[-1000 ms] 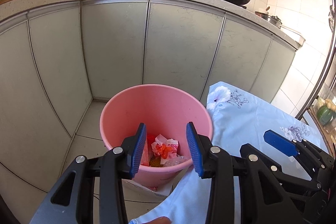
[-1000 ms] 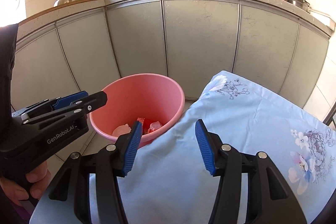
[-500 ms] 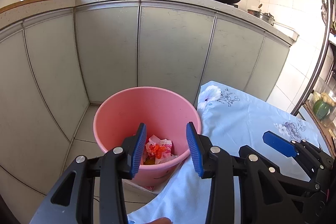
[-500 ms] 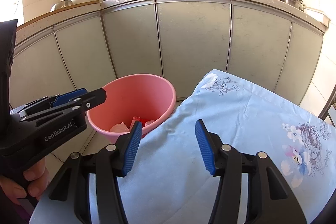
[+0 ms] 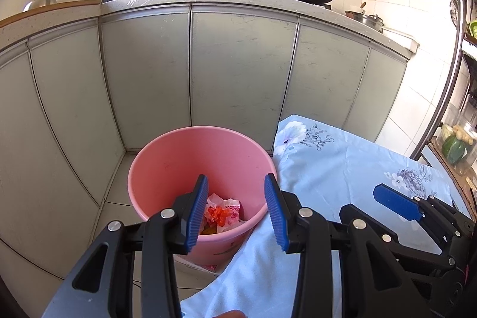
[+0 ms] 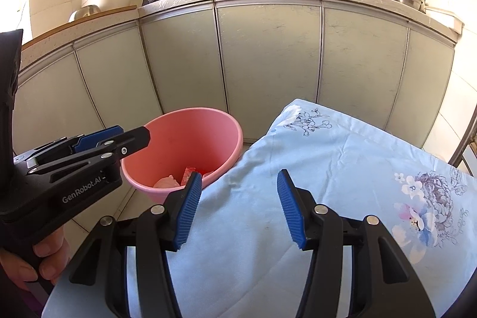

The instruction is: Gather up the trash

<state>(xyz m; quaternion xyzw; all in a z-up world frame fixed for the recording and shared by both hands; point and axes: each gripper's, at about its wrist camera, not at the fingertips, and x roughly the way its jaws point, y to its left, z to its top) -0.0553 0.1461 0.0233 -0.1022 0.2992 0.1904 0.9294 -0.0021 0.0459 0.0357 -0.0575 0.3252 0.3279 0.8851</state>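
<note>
Left hand-held gripper [image 5: 235, 209] risen slightly, both empty, agape, bucket [image 5: 167, 166] trash [image 5: 222, 213] partly hidden, perhaps wrappers

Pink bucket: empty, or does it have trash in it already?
Not empty. The pink bucket stands upright with crumpled wrappers lying at its bottom, far below the rim.

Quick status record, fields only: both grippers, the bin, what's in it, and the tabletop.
left gripper: open, empty, over the bin
right gripper: open, empty, over the cloth
bin: pink, upright on the floor, beside the table
trash: red and white wrappers at the bin's bottom
cloth: light blue, floral, covers the table; no trash visible on it
</note>
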